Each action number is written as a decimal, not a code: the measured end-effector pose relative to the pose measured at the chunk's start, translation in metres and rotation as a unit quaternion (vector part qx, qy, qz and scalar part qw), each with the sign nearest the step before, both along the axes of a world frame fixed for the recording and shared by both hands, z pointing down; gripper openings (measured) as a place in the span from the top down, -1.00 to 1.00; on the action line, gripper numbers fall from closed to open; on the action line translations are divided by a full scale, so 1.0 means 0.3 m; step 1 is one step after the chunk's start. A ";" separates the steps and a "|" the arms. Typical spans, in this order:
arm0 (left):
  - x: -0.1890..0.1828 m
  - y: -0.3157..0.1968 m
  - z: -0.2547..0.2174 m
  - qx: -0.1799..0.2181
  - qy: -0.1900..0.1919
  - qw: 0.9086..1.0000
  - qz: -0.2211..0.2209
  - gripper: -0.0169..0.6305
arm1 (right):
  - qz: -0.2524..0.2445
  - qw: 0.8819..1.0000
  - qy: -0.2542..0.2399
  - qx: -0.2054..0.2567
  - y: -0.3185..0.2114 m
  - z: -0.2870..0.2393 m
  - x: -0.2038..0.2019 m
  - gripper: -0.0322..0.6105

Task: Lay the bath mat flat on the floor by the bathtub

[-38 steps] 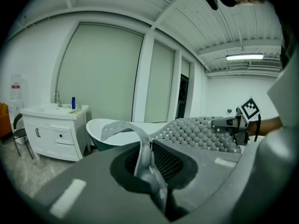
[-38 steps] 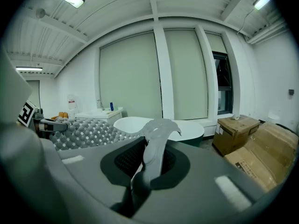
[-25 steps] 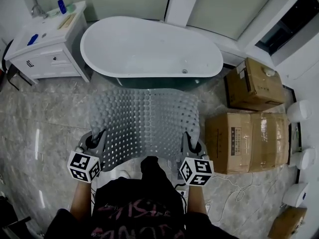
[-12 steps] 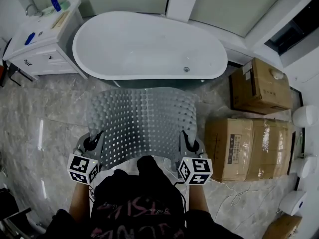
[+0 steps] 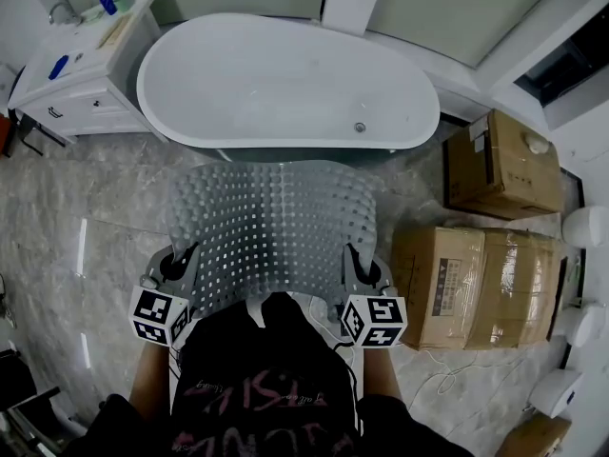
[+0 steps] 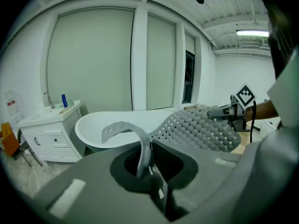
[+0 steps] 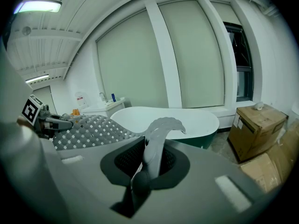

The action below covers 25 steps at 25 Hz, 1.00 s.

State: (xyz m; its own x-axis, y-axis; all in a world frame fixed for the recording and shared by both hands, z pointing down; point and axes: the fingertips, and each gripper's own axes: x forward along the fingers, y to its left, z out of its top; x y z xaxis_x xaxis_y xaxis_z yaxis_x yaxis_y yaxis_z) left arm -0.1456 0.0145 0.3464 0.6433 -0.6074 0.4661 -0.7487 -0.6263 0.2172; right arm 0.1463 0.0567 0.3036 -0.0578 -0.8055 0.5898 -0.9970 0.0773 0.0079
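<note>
Bath mat [image 5: 271, 227] is airborne, just short of the bathtub [image 5: 285, 84]; left gripper [image 5: 183, 260] and right gripper [image 5: 354, 260] jaws each clench a near corner. Risk: the drooping far edge curls under on landing, or a corner slips.

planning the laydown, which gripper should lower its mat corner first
Probably the left gripper: both are shut on the bath mat, but it has bare floor beside it; boxes crowd the right gripper.
</note>
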 end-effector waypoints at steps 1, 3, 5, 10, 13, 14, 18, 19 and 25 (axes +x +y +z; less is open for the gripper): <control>-0.001 -0.004 0.000 0.001 0.000 1.000 0.002 0.88 | 0.001 1.000 -0.001 0.000 -0.001 0.000 0.001 0.73; -0.005 -0.018 0.000 0.006 -0.001 1.000 0.004 0.88 | 0.004 1.000 -0.001 0.002 -0.006 -0.001 0.003 0.73; -0.011 -0.030 0.004 0.010 -0.001 1.000 0.005 0.88 | 0.008 1.000 0.000 0.004 -0.010 -0.002 0.001 0.73; -0.028 -0.057 0.018 -0.001 0.011 1.000 0.014 0.88 | 0.021 1.000 0.005 0.003 -0.018 0.002 -0.018 0.73; -0.044 -0.078 0.022 -0.003 0.012 1.000 0.021 0.88 | 0.028 1.000 0.007 0.003 -0.017 0.002 -0.039 0.74; -0.051 -0.086 0.024 -0.004 0.013 1.000 0.023 0.88 | 0.030 1.000 0.008 0.002 -0.016 0.002 -0.046 0.73; -0.080 -0.106 0.035 -0.008 0.015 0.999 0.027 0.88 | 0.041 0.999 0.010 -0.002 -0.010 0.009 -0.065 0.73; -0.088 -0.108 0.039 -0.009 0.014 0.999 0.029 0.88 | 0.043 0.999 0.012 -0.003 -0.009 0.011 -0.069 0.73; -0.130 -0.119 0.071 -0.017 0.015 0.999 0.033 0.88 | 0.053 0.998 0.019 -0.010 -0.010 0.028 -0.095 0.73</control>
State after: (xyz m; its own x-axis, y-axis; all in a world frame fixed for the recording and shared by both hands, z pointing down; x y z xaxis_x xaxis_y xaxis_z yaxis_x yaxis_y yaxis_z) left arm -0.1846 -0.0212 0.3675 0.6952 -0.5478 0.4653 -0.6990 -0.6662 0.2601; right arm 0.1177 0.0537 0.3120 0.0505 -0.7944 0.6053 -0.9985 -0.0286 0.0459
